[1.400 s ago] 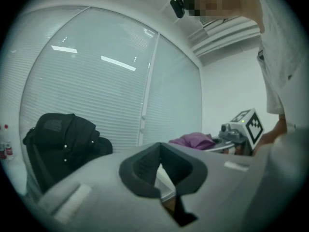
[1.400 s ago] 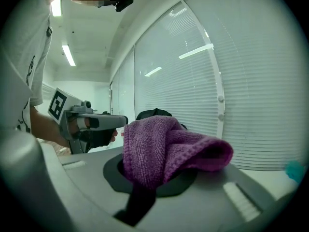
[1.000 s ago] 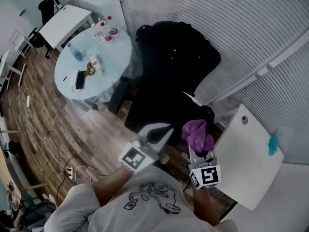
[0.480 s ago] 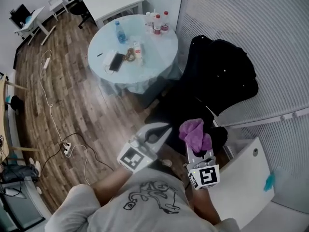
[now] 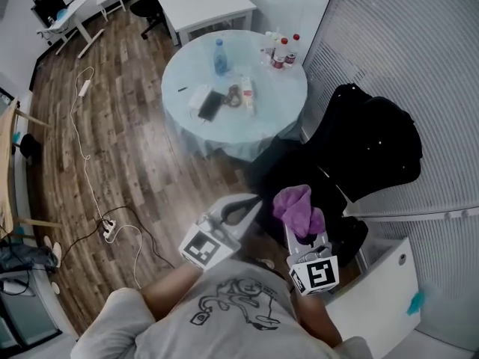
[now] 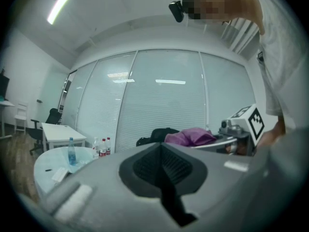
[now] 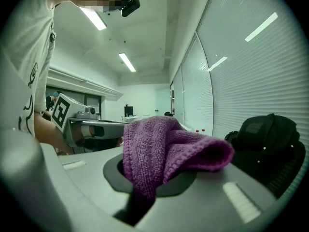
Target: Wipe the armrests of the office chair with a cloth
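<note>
Purple fuzzy cloth (image 7: 166, 146), bunched and folded over, clamped in right gripper (image 7: 157, 178) jaws, held near black chair (image 5: 370, 152). Left gripper (image 6: 161, 158) jaws pressed together, nothing between, just beside right gripper.

Grey T-shirt (image 5: 172, 335), black line print (image 5: 233, 305) — short-sleeved

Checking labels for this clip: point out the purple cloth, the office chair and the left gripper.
purple cloth (image 5: 298, 208), head view, its bunched middle.
office chair (image 5: 378, 142), head view, its black backrest.
left gripper (image 5: 255, 200), head view, the tips of its shut jaws.
</note>
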